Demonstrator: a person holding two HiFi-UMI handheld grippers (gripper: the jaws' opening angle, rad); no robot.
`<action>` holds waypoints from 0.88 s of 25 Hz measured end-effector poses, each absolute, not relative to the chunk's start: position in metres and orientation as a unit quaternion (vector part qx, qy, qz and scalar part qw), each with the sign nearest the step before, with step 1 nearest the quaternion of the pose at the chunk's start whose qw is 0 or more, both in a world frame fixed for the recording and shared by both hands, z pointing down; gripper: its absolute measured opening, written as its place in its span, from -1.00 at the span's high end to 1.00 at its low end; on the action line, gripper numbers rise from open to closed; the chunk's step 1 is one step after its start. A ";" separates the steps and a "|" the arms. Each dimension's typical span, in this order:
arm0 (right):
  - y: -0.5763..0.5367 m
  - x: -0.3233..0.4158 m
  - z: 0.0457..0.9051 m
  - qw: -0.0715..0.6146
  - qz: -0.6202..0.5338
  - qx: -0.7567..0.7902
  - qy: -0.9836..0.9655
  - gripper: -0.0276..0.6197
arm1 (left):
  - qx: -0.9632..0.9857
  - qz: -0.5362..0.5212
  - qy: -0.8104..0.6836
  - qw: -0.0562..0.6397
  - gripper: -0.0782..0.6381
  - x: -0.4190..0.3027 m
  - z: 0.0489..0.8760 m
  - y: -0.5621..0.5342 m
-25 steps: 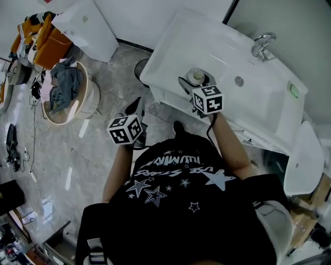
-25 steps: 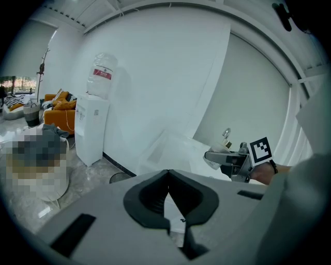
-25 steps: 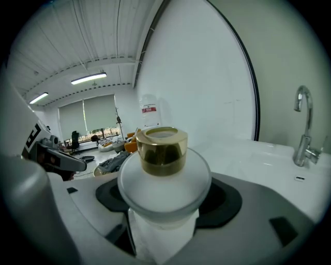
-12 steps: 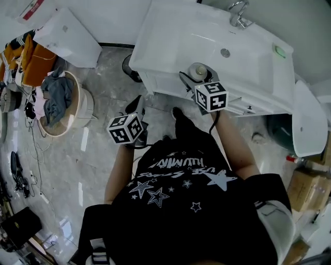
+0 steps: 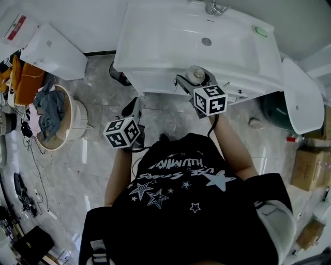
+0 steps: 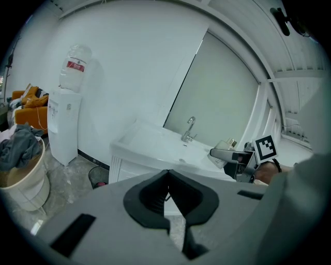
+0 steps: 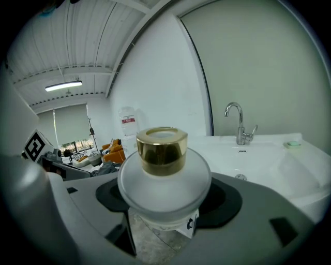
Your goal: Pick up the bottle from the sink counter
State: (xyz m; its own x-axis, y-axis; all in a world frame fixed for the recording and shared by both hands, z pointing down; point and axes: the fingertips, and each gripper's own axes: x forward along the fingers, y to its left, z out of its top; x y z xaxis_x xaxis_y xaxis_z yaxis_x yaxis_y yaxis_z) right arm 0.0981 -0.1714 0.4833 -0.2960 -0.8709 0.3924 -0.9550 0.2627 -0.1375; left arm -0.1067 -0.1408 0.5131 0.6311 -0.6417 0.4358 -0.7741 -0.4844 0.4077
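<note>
A frosted round bottle (image 5: pixel 196 74) with a gold cap is held upright in my right gripper (image 5: pixel 192 82), which is shut on its body. It hangs at the front edge of the white sink counter (image 5: pixel 155 41). The right gripper view shows the bottle (image 7: pixel 164 178) close up between the jaws, the gold cap on top. My left gripper (image 5: pixel 134 105) hangs lower over the floor, shut and empty. In the left gripper view my left gripper (image 6: pixel 168 191) has its pads together, and the bottle (image 6: pixel 225 149) shows far off at the right.
A chrome faucet (image 5: pixel 214 8) and a green soap (image 5: pixel 260 31) sit on the counter's far side. A water dispenser (image 5: pixel 51 49) and a laundry basket (image 5: pixel 51 116) stand on the left floor. A white oval lid (image 5: pixel 302 98) and cardboard boxes (image 5: pixel 307 165) are on the right.
The head view has swung, so the counter now lies higher in the frame. The right gripper, still holding the bottle, has come from over the counter to its front edge. The left gripper barely moved.
</note>
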 end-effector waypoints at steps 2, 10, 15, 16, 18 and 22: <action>-0.166 0.105 0.482 0.112 0.178 0.584 -0.784 -0.12 | 0.855 0.115 -0.413 0.293 0.76 -0.100 0.513 -0.139; -0.121 0.143 0.471 0.105 0.177 0.591 -0.780 -0.12 | 0.859 0.120 -0.402 0.293 0.76 -0.059 0.503 -0.117; -0.086 0.169 0.467 0.101 0.173 0.596 -0.777 -0.12 | 0.868 0.126 -0.385 0.286 0.76 -0.023 0.499 -0.090; -0.078 0.174 0.467 0.100 0.173 0.597 -0.777 -0.12 | 0.870 0.127 -0.382 0.285 0.76 -0.016 0.499 -0.084; -0.063 0.183 0.467 0.098 0.173 0.600 -0.775 -0.12 | 0.872 0.130 -0.377 0.282 0.76 -0.005 0.497 -0.072; -0.033 0.195 0.465 0.096 0.172 0.601 -0.774 -0.12 | 0.877 0.132 -0.371 0.275 0.76 0.013 0.491 -0.045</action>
State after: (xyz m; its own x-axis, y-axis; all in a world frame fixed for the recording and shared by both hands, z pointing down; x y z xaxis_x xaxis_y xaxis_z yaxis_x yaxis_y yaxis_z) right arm 0.1947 -0.0328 0.4645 -0.2588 -0.8983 0.3550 -0.9641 0.2179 -0.1516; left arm 0.0128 -0.0447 0.4906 0.6904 -0.5782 0.4348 -0.7229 -0.5741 0.3844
